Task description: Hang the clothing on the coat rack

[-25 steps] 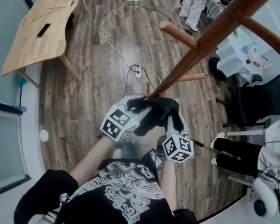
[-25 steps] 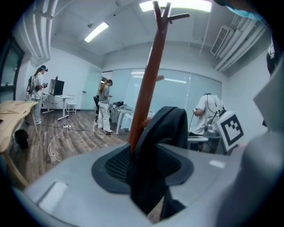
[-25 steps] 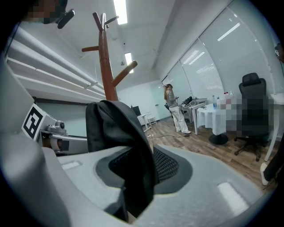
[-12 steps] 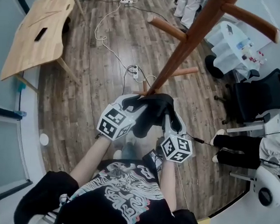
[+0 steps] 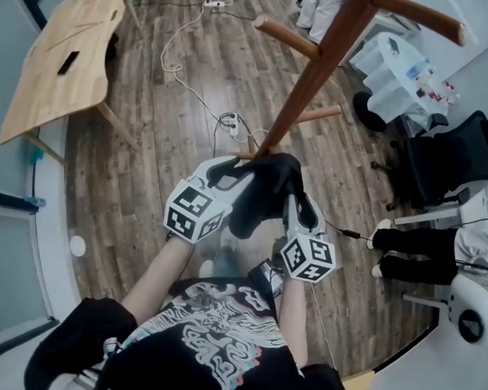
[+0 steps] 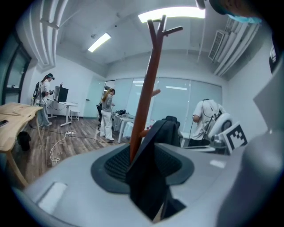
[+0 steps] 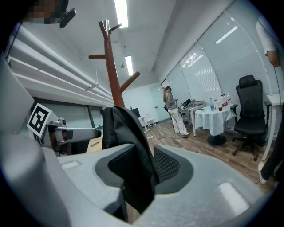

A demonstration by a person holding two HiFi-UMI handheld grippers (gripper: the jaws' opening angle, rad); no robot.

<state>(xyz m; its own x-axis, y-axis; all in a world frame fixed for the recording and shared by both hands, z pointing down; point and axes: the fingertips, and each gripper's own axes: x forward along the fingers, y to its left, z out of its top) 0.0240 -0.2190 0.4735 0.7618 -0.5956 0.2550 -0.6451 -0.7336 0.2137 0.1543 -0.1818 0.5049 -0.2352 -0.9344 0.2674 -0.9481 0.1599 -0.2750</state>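
The left gripper (image 6: 143,154) has its jaws nipped on a fold of the black garment (image 5: 265,192), the cloth standing up between the two ribbed pads. The right gripper (image 7: 141,165) holds another fold of the same piece. Its jaws stand fairly wide, yet the bunched cloth fills the gap between them, so it reads as a grip on a thick wad and not as a release. In the head view the two grippers sit side by side just ahead of the person's chest, with the garment slung between them in a dark lump.

Judged from how it bunches and droops, the garment is soft, light and limp, with no stiffness to hold a shape. It should not slip readily off ribbed pads, and nothing about it is fragile. Slack cloth will sag and hide its own opening, so the best hold is probably at the collar or a hem, one gripper each side, spreading it enough to drop over a peg.

From the garment the pole of the coat rack (image 5: 317,69) climbs toward 1 o'clock, starting just beyond the cloth. One peg (image 5: 286,38) points to 11 o'clock, and a lower stub (image 5: 319,115) lies nearest the cloth. All the pegs in view are bare, so the hanging is not yet done. A wooden table (image 5: 61,58) lies at 10 o'clock and an office chair (image 5: 448,164) at 3 o'clock, both well apart from the work
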